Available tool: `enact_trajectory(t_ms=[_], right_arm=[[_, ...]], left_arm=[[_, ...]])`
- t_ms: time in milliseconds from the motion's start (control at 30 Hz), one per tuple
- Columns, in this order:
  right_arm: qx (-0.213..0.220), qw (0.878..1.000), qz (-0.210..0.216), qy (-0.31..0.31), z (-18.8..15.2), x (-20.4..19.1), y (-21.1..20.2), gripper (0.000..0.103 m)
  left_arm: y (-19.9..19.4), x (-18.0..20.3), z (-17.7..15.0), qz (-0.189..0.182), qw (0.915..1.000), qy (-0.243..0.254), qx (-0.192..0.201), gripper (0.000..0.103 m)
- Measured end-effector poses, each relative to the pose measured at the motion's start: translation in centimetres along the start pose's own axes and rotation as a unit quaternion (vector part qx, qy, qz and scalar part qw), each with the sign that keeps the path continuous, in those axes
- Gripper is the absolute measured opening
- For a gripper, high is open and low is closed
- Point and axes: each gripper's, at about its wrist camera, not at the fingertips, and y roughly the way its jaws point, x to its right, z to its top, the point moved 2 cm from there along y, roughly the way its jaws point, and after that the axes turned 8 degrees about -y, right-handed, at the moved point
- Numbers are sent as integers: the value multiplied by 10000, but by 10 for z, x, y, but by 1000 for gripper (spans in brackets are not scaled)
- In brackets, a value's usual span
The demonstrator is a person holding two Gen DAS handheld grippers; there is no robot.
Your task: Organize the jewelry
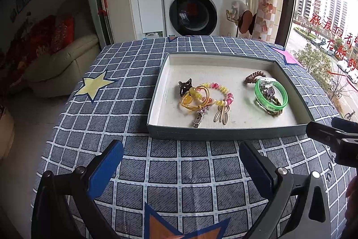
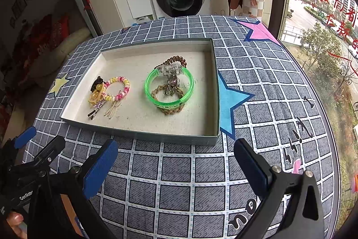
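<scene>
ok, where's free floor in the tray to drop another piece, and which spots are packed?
Free: the tray floor along its far wall, the strip along its near wall, and the lane between the green bangle and the beaded bracelet. Crowded: the beaded bracelet's pile at left and the green bangle's stack at right.

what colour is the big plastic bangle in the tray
Translucent green bangle, clearest in the right wrist view.

Both the left gripper [image 1: 181, 158] and the right gripper [image 2: 175, 157] are showing matte black angular frames, ribbed blue pads [image 2: 100, 168] on the fingers, silver round pivot screws, and white "GenRob" lettering
</scene>
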Motion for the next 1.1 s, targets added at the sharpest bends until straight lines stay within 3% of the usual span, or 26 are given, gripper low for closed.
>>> enact_trajectory(t_ms=[600, 1100], right_arm=[[75, 9999, -107, 18, -30, -6, -19, 103], [509, 9978, -357, -231, -38, -21, -51, 103]], left_arm=[[-29, -4, -29, -28, 10000, 71, 58, 103], [-54, -2, -34, -89, 9994, 40, 319, 103]])
